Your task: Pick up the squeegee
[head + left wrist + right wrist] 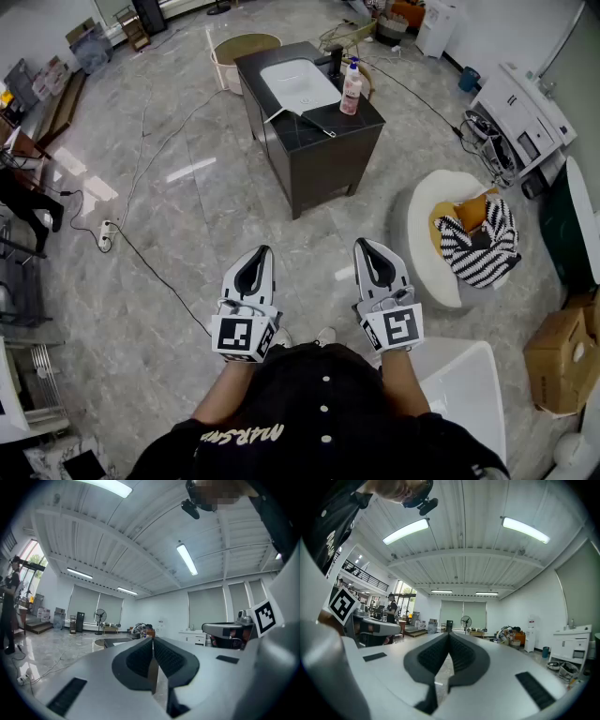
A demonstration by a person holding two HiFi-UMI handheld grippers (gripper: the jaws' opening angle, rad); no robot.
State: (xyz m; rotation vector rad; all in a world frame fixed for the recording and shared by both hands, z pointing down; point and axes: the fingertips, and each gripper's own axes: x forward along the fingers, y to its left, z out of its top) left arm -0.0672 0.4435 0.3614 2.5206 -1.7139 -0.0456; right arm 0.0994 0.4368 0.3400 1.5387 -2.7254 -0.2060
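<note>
The squeegee [307, 118] lies on the black counter [361, 117] of a sink cabinet far ahead in the head view, its black handle pointing right and toward me. Both grippers are held level near my body, well short of the cabinet. My left gripper [263, 251] is shut and holds nothing; in the left gripper view its jaws [153, 640] meet at the tips. The right gripper [362, 244] is also shut and empty, its tips [449, 634] together in the right gripper view. The squeegee cannot be made out in either gripper view.
A white basin [298, 82] and a pink-capped bottle [352, 86] share the counter. A white beanbag [427, 230] with striped cloth sits on the floor at the right, a cardboard box [561, 354] beyond it. Cables and a power strip [105, 234] lie on the floor at the left.
</note>
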